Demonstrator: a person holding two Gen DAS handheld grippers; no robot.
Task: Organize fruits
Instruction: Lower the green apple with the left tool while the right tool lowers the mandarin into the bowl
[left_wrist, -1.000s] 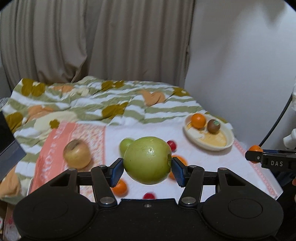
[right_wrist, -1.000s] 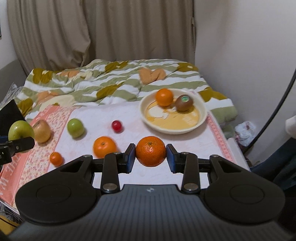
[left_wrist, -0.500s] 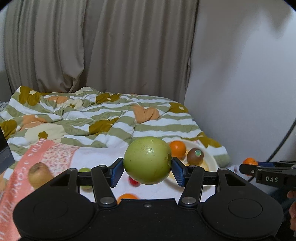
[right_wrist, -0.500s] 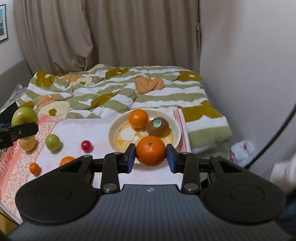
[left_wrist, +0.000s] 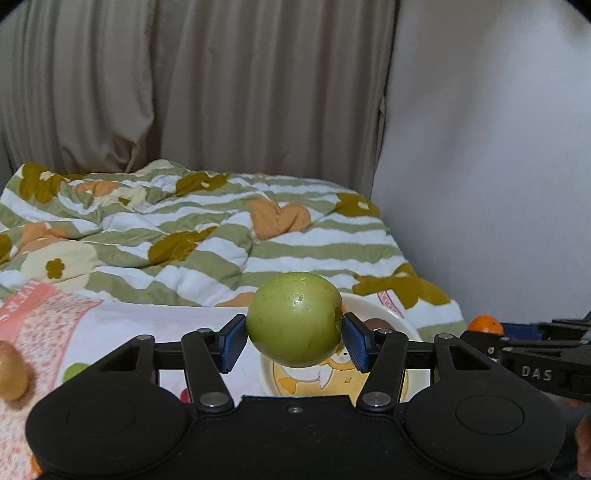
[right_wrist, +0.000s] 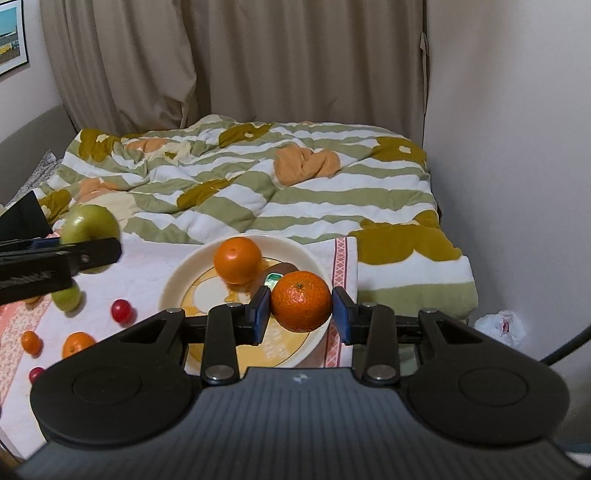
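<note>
Plate (right_wrist: 317, 258): cream, on the white cloth, holding an orange (right_wrist: 237, 260) and a kiwi; it lies at 10 o'clock beneath the right gripper.
Green apple (left_wrist: 293, 319): pinched firmly in the left gripper (left_wrist: 293, 338), above the plate's near-left rim.
Tangerine (right_wrist: 301, 301): clamped by the right gripper (right_wrist: 300, 314), over the plate's right edge, so the right hand looks nearer to releasing.
Loose fruit: at 8 o'clock on the cloth.

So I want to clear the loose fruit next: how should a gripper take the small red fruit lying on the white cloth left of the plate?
Take the small red fruit across its widest middle, coming from above with the fingers to its left and right. It is round and lies low on the flat white cloth, with clear cloth on both sides. The plate and the small green fruit stand apart from it.
</note>
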